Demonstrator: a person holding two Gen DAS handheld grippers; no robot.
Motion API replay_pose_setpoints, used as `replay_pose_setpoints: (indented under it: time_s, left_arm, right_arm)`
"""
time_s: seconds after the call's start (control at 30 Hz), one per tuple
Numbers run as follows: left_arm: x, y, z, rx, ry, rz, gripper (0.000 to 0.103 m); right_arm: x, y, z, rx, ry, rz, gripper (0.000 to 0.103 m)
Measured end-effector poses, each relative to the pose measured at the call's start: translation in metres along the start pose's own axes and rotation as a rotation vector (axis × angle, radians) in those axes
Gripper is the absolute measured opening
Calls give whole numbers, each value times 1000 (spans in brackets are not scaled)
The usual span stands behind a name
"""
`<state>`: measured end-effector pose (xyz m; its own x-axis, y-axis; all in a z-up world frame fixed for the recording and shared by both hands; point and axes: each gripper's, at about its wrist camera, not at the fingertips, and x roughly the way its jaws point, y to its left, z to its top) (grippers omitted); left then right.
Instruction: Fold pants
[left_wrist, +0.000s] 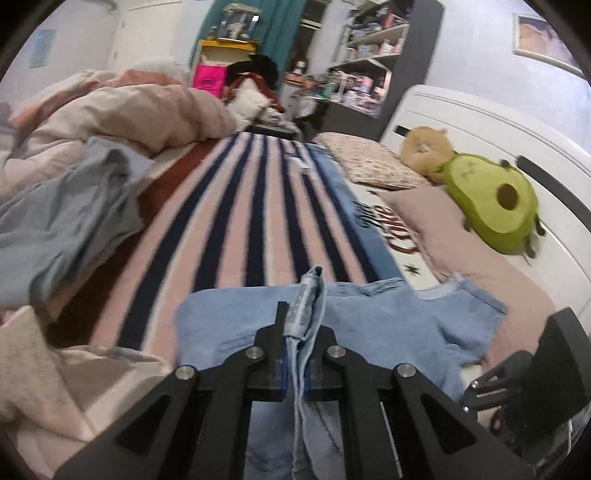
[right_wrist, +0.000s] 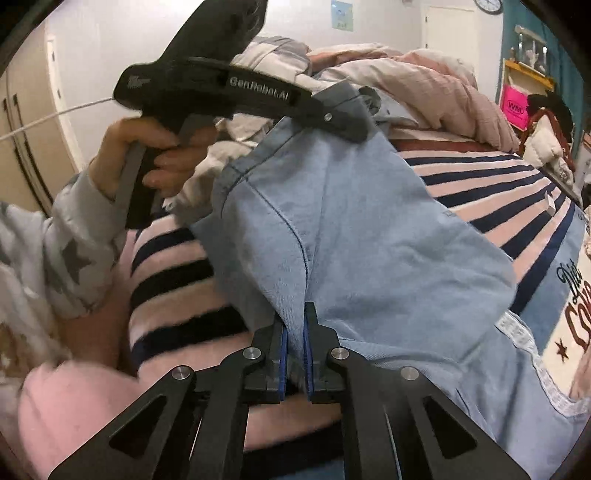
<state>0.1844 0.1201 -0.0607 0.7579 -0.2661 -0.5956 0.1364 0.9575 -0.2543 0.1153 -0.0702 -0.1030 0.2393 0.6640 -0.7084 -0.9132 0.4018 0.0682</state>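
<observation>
**Now both my grippers pinch the pants**

Now my left gripper (left_wrist: 301, 325) is closed on a fold of the light blue denim pants (left_wrist: 388, 317), low in the centre of the left wrist view. The cloth stands up between the jaws and spreads to the lower right over the striped blanket (left_wrist: 236, 221). A green avocado plush (left_wrist: 491, 206) lies at the right edge, near a pink pillow (left_wrist: 436, 221).

In the right wrist view my right gripper (right_wrist: 295, 325) is also closed on the pants (right_wrist: 369, 229), at a seam in the lower centre. The denim rises to the upper middle, where the left gripper (right_wrist: 354, 118) clamps its other edge. My left hand (right_wrist: 155, 155) holds that handle at the left of the frame.
</observation>
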Motion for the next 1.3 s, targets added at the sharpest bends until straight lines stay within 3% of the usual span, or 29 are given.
replay_pose_setpoints:
  time_s: [0.13,0.23,0.3,0.37,0.43,0.5,0.53,0.57,0.67,0.73,0.77,0.8,0.87,0.97,1.0,1.03,1.07,1.1,1.2,1.3]
  left_arm:
    - [7,13,-6,1,35,69,4]
    - [27,20,-19,-1,104,118,14]
    - [36,22,-26,1,130,175,45]
    - [33,23,-27,7,122,196,64]
    - [19,23,-23,9,84,192,74]
    - [2,24,-17,8,31,202,82]
    - [-9,24,-15,4,3,206,82]
    - [-17,23,-12,-1,-16,201,83]
    - [-34,19,-6,-7,-52,154,84]
    - [-39,13,-6,3,-64,133,84]
    - [-40,10,-6,8,-64,123,84]
    - [-40,7,-6,13,-63,111,84]
    - [-39,1,-9,23,-53,84,84]
    - [-37,-5,-13,45,-40,86,84]
    - [-36,-6,-14,49,-39,89,84]
    - [-36,-6,-14,49,-39,91,84]
    - [-36,-6,-15,47,-39,93,84]
    - [-37,-7,-15,41,-40,94,84]
    - [-42,-3,-16,25,-48,92,84]
    - [-52,2,-15,13,-69,102,84]
  right_arm:
    - [23,8,12,-27,20,20,9]
    - [40,12,11,-41,99,-10,10]
    - [40,13,7,-33,108,-33,15]
    - [29,10,3,10,100,-49,31]
    - [7,2,-3,86,59,-61,36]
    - [-30,-14,-14,213,-15,-101,51]
    - [-48,-22,-20,267,-44,-147,61]
    - [-68,-32,-28,324,-68,-230,64]
    - [-125,-67,-60,515,-96,-495,65]
    - [-145,-88,-79,628,-53,-677,65]
    - [-152,-102,-91,681,6,-824,65]
    - [-156,-111,-99,693,29,-896,65]
    - [-156,-130,-112,681,65,-1004,65]
    - [-139,-149,-122,661,119,-996,67]
    - [-135,-150,-122,647,116,-987,66]
    - [-131,-153,-119,627,122,-969,53]
    - [-123,-154,-116,609,141,-948,24]
    - [-117,-157,-115,609,156,-927,7]
    - [-108,-161,-110,639,124,-867,2]
    - [-107,-141,-78,624,-32,-726,1]
